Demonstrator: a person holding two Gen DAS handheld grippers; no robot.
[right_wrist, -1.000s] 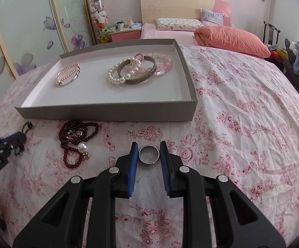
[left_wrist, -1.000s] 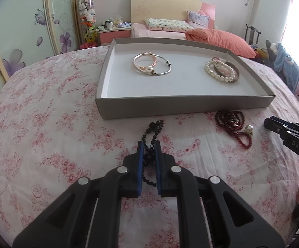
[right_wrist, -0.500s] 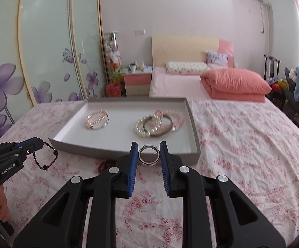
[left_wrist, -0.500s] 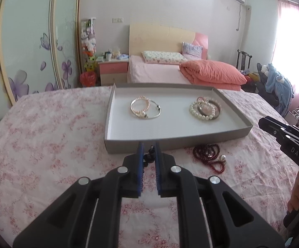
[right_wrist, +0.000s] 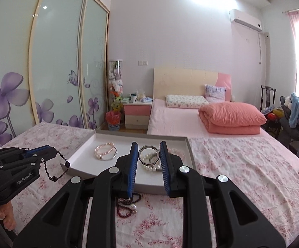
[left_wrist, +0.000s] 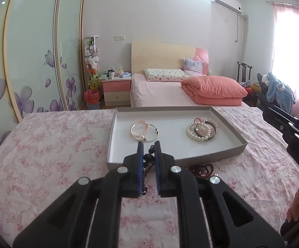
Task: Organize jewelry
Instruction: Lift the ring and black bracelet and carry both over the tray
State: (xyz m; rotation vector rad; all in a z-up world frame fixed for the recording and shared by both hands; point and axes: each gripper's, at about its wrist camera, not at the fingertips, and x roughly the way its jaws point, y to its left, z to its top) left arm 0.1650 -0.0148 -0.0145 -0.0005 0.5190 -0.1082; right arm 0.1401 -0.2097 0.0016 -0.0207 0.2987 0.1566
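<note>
My left gripper (left_wrist: 148, 147) is shut on a black bead bracelet (left_wrist: 147, 163), lifted in front of the grey tray (left_wrist: 201, 156); from the right wrist view the same black bead bracelet (right_wrist: 55, 168) dangles off the left gripper (right_wrist: 51, 150). My right gripper (right_wrist: 148, 148) is shut on a silver ring bangle (right_wrist: 148, 154), held above the tray's (right_wrist: 81, 144) near edge. Inside the tray lie a pink pearl bracelet with a silver bangle (left_wrist: 142, 131) and a white pearl bracelet stacked with others (left_wrist: 201, 130). A dark red bead necklace (right_wrist: 126, 204) lies on the floral cloth before the tray.
The tray sits on a pink floral tablecloth (left_wrist: 46, 144). Behind the table stand a bed (left_wrist: 170, 93) with an orange quilt, a pink nightstand (left_wrist: 116, 88), and sliding wardrobe doors (left_wrist: 35, 51) on the left. A person's hand (left_wrist: 298, 204) holds the right gripper's handle.
Both grippers rose off the cloth and tilted up, carrying the black bead bracelet and the silver bangle. The red necklace stayed on the cloth.
</note>
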